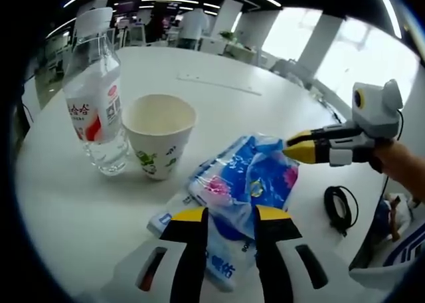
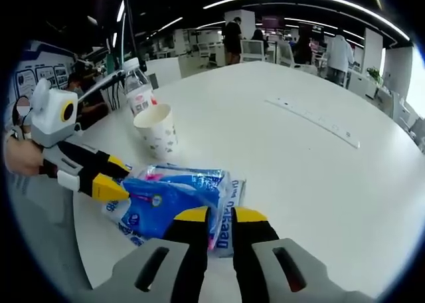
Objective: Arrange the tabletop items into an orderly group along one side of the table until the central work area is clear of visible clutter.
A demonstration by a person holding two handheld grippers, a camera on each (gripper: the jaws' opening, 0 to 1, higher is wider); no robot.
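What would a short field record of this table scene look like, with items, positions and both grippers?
surface: white table
items: water bottle, paper cup, blue packet
layout: cup beside bottle; packet nearer the grippers
left gripper: fingers around the packet's edge
right gripper: fingers nearly shut at the packet's other side
extra: black cable near table edge

The water bottle [image 1: 96, 97] carries a white-and-red label with red Chinese characters reading "哈哈". The blue tissue pack [image 1: 242, 183] bears white Chinese characters, not legible. The paper cup [image 1: 159, 140] shows green markings, unreadable.
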